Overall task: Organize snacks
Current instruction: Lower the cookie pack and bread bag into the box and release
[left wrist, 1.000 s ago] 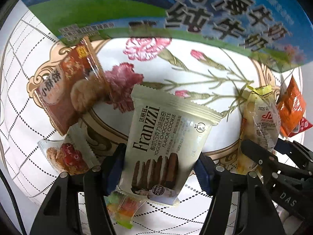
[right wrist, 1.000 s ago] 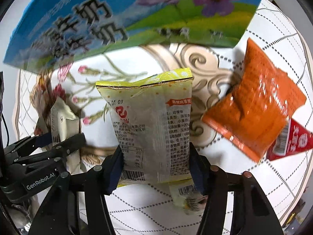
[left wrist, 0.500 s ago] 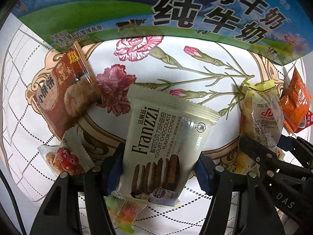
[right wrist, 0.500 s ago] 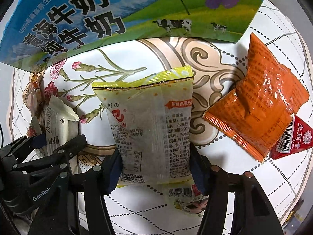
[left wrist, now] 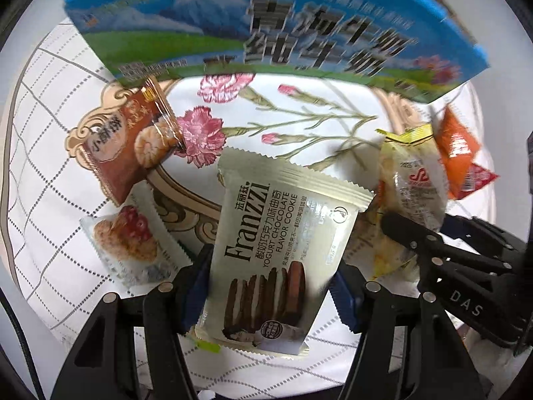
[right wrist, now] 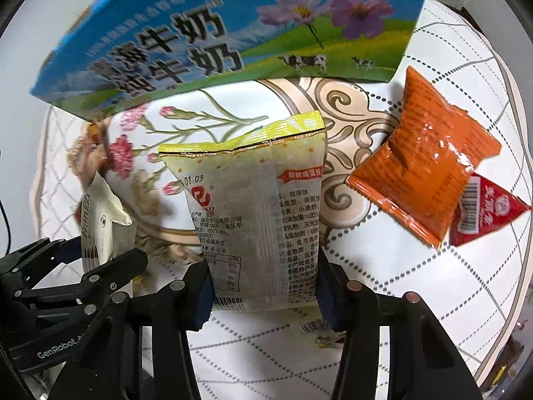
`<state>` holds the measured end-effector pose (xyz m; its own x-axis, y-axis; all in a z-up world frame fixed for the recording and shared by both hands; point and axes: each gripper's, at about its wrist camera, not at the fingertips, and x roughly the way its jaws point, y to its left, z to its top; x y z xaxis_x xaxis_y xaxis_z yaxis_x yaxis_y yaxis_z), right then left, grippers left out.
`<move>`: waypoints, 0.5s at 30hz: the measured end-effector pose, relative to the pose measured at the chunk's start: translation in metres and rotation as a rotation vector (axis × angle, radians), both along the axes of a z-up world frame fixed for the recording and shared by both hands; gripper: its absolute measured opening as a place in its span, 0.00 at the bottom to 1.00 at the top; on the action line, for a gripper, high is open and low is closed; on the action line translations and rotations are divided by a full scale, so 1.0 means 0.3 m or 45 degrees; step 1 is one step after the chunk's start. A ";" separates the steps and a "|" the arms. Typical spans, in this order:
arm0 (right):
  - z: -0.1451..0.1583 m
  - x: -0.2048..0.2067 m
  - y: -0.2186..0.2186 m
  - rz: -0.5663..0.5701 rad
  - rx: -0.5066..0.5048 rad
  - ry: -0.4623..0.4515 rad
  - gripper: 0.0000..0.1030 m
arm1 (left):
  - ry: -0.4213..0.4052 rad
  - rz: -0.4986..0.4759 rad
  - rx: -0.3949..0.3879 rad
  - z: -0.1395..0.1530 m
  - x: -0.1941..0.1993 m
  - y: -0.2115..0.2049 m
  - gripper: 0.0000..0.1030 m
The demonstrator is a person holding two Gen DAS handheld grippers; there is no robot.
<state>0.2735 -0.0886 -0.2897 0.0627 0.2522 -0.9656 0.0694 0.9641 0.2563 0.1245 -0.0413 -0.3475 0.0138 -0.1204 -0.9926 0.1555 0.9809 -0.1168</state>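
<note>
Gripping cream Franzzi cookie pack [left wrist: 273,253], left tongs [left wrist: 269,286], right tongs [right wrist: 263,286] closing on yellow-topped packet [right wrist: 256,213]

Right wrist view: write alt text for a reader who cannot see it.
The right gripper has its jaws closing on a yellow snack bag above a floral tablecloth. An orange packet overlapping a red sachet lies to the right, a blue milk carton behind, and the left gripper with a cookie pack at left.

"Franzzi Yogurt Chocolate Flavor Cookie" packet [left wrist: 276,260]
</note>
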 end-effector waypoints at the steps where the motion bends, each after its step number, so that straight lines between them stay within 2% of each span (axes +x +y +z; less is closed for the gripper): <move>1: 0.020 -0.005 0.001 -0.001 0.014 -0.011 0.51 | -0.010 0.002 -0.016 0.024 -0.005 0.001 0.60; 8: 0.223 -0.001 -0.009 -0.017 0.106 -0.143 0.51 | -0.106 0.071 -0.195 0.245 0.021 0.017 0.60; 15: 0.467 0.113 -0.074 -0.068 0.162 -0.298 0.51 | -0.150 0.160 -0.354 0.413 0.206 0.048 0.60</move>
<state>0.3073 -0.1108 -0.1497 0.2968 0.3612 -0.8840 0.0437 0.9196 0.3905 0.1864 -0.0269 -0.2235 0.1588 -0.3770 -0.9125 0.0640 0.9262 -0.3716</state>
